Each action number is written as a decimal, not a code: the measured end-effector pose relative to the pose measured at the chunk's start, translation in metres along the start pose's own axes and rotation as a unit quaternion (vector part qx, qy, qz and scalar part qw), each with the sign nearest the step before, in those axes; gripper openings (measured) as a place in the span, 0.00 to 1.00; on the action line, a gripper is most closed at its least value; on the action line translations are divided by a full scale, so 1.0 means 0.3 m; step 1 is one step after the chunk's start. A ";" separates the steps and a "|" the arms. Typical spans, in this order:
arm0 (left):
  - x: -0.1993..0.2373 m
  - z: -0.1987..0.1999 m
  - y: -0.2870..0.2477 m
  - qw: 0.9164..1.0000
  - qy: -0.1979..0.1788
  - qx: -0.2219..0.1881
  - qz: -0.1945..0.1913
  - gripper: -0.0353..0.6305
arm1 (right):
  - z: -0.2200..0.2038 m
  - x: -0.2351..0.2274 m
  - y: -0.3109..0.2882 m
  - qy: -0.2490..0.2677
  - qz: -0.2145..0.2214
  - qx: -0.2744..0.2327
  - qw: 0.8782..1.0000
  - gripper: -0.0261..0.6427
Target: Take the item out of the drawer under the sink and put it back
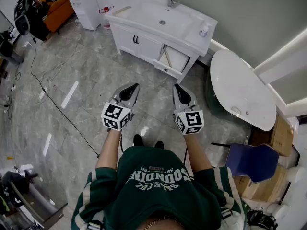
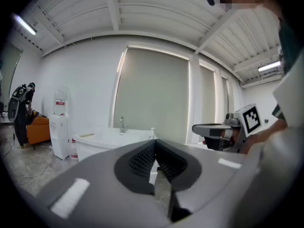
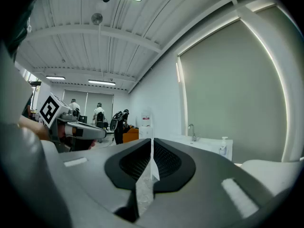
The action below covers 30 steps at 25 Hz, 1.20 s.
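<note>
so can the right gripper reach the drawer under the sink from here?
Probably not yet. The right gripper is shut and held well short of the drawer, with only floor between. Nothing blocks the path; a step forward should do.

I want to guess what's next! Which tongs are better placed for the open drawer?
Probably the right tongs: they line up almost straight with the open drawer, while the left tongs sit off toward the closed doors. Both are shut and empty.
</note>
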<state>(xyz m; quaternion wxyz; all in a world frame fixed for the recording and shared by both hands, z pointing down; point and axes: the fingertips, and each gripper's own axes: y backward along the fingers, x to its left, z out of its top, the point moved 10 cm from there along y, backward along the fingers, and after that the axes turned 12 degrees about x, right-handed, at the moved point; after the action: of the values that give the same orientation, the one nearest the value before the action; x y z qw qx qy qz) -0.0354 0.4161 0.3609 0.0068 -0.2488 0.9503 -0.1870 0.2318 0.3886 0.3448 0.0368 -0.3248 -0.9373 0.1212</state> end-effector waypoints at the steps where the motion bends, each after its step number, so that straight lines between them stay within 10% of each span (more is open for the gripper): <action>1: 0.002 0.001 -0.001 1.000 0.001 0.000 -0.001 0.13 | -0.001 -0.001 0.000 -0.004 -0.001 -0.001 1.000 0.04; 30: 0.247 -0.063 0.030 0.999 0.005 0.000 -0.044 0.13 | -0.038 0.156 -0.173 -0.027 -0.028 0.032 0.999 0.04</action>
<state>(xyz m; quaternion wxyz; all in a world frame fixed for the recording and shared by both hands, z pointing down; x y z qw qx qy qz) -0.1065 0.3948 0.3812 -0.0064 -0.2894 0.9384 -0.1887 0.1656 0.3803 0.3683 0.0254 -0.2940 -0.9421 0.1591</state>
